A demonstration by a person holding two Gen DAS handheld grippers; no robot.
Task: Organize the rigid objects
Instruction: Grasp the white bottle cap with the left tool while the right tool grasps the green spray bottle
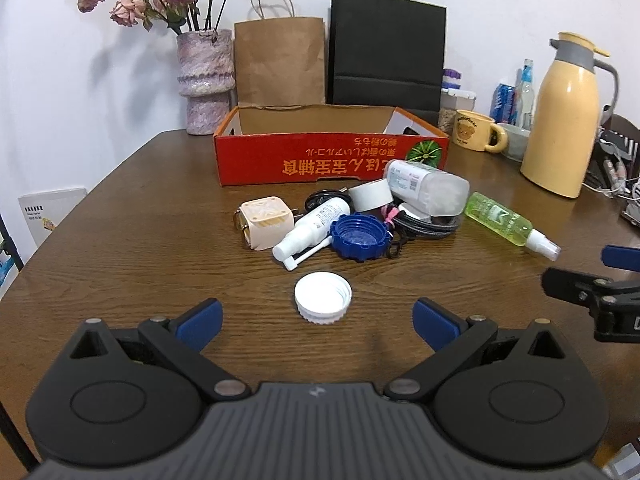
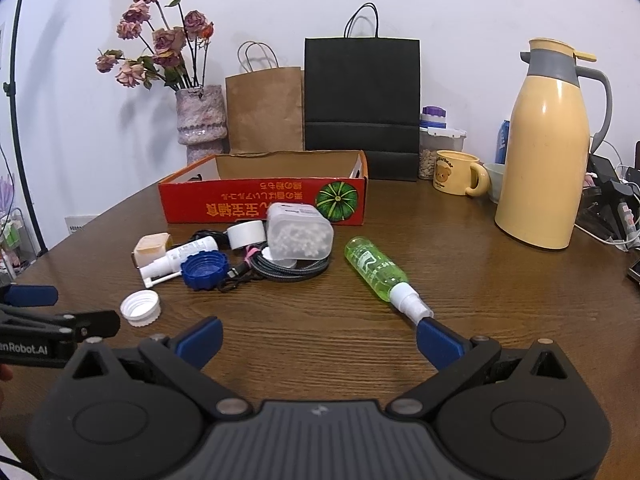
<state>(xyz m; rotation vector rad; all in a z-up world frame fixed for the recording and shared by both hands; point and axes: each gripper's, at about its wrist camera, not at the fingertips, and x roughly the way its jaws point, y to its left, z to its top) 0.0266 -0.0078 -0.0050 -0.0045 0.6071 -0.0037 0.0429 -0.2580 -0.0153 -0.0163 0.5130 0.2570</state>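
A red cardboard box (image 1: 332, 160) (image 2: 260, 204) stands open on the wooden table. In front of it lies a pile: a beige charger (image 1: 264, 222), a white spray bottle (image 1: 312, 226), a blue cap (image 1: 358, 236) (image 2: 205, 269), a tape roll (image 1: 370, 196), a clear container (image 1: 428, 186) (image 2: 300, 236) and a coiled cable (image 2: 288, 268). A white cap (image 1: 323, 298) (image 2: 141, 308) lies apart, just ahead of my open left gripper (image 1: 318, 322). A green spray bottle (image 1: 502, 220) (image 2: 378, 270) lies by the right fingertip of my open right gripper (image 2: 318, 338).
A vase of dried flowers (image 1: 206, 80), a brown bag (image 1: 280, 64) and a black bag (image 1: 386, 52) stand behind the box. A yellow thermos (image 1: 564, 120) (image 2: 548, 152), a bear mug (image 2: 456, 178) and cables are at the right.
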